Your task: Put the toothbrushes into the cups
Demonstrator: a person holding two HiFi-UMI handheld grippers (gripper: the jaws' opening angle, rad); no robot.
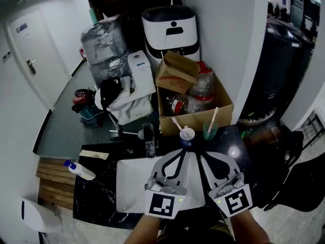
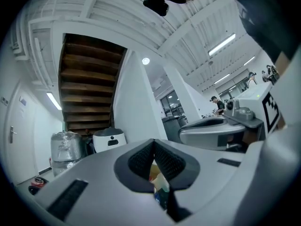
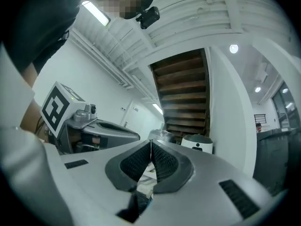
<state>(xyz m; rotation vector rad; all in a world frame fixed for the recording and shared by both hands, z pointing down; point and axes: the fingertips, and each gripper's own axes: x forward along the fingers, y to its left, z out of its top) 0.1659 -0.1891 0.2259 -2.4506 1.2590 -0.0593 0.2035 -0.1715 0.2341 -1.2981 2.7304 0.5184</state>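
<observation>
Left tongs [image 1: 181, 152] were held low over the white basin [image 1: 129, 187], tips pointing away from the person; seen in the left gripper view, the jaws met at their tips, clenched, with nothing between them. Right tongs [image 1: 203, 157] were held close beside the left, over the basin's right edge; the right gripper view showed those jaws likewise pressed together and empty.

Both toothbrushes were observed in cups; a white toothbrush [image 1: 177, 122] stood leaning left in the pale blue cup [image 1: 187, 134]; a pink toothbrush [image 1: 213, 117] stood leaning right in the green cup [image 1: 209, 131]. The two cups stood side by side on the dark tabletop [image 1: 96, 197], just beyond the tips of both tongs and just in front of an open cardboard box [image 1: 195, 120] filled with wrapped items.

A tap [image 1: 149, 139] stood behind the basin, left of the blue cup; a white bottle with a blue cap [image 1: 80, 170] lay on the tabletop to the left of the basin, well apart from the cups.
</observation>
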